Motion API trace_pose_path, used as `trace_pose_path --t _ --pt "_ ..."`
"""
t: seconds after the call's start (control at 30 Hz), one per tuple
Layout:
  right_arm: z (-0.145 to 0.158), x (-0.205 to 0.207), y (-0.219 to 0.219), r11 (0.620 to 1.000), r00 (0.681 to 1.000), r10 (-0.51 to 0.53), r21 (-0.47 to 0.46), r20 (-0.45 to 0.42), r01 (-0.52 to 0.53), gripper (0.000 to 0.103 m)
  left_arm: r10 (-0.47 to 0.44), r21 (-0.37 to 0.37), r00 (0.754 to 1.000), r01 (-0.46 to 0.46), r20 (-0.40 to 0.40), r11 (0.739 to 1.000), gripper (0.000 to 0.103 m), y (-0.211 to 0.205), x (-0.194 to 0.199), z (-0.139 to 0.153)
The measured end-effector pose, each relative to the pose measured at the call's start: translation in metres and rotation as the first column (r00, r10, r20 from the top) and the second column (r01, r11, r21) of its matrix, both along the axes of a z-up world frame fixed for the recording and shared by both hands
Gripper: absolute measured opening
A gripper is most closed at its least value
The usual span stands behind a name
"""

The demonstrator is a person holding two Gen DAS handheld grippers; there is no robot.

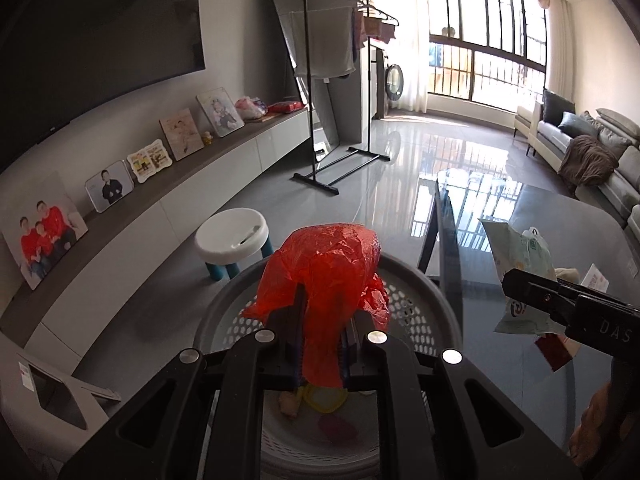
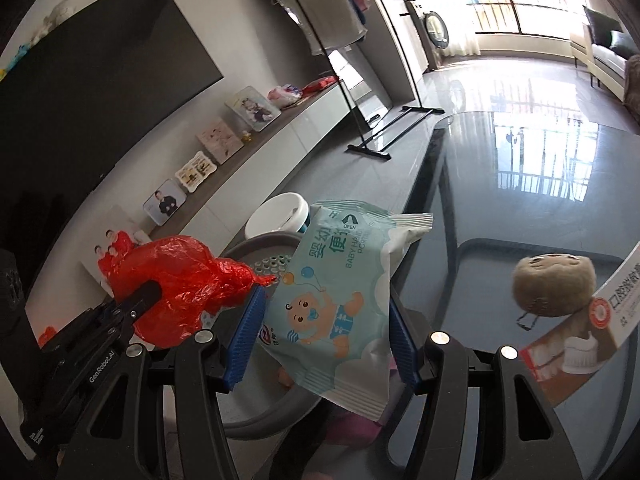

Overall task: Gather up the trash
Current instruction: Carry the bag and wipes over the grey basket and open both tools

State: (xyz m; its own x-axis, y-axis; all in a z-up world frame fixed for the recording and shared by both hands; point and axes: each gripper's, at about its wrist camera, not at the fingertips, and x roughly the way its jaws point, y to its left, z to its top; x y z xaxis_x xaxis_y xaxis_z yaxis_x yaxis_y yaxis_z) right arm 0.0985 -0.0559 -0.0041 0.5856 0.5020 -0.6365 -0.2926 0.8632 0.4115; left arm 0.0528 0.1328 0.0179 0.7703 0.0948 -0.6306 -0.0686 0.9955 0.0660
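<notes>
My left gripper [image 1: 320,344] is shut on a crumpled red plastic bag [image 1: 328,276], which hangs over the grey perforated bin [image 1: 436,292]. The bin's bottom holds a few scraps. In the right wrist view the same red bag [image 2: 176,284] and the left gripper [image 2: 148,294] sit at lower left. My right gripper [image 2: 324,344] is shut on a pale blue baby wipes pack [image 2: 340,300], its blue pads pressing both sides. The pack is above the bin's rim [image 2: 260,246]. In the left wrist view the right gripper [image 1: 520,284] holds the pack [image 1: 520,256] at the right.
A glass coffee table [image 2: 540,184] lies to the right, bearing a brown round plush thing [image 2: 554,286] and a toothpaste box [image 2: 580,332]. A white stool [image 1: 232,234] stands beyond the bin. A clothes rack [image 1: 340,80], a long cabinet with photo frames [image 1: 160,160] and a sofa [image 1: 592,148] ring the floor.
</notes>
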Motion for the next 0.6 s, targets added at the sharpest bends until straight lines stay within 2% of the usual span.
trace_pose_path --t 0.37,0.6 --pt "-0.022 -0.002 0.062 0.985 0.990 0.140 -0.102 -0.012 -0.140 0.057 0.074 -0.001 0.994 -0.074 -0.077 0.997 0.014 0.045 -0.001 -0.036" --pt "-0.029 -0.004 0.068 0.977 0.985 0.171 -0.128 -0.021 -0.172 0.057 0.098 -0.030 0.989 -0.102 -0.115 0.994 0.014 0.058 0.001 -0.049"
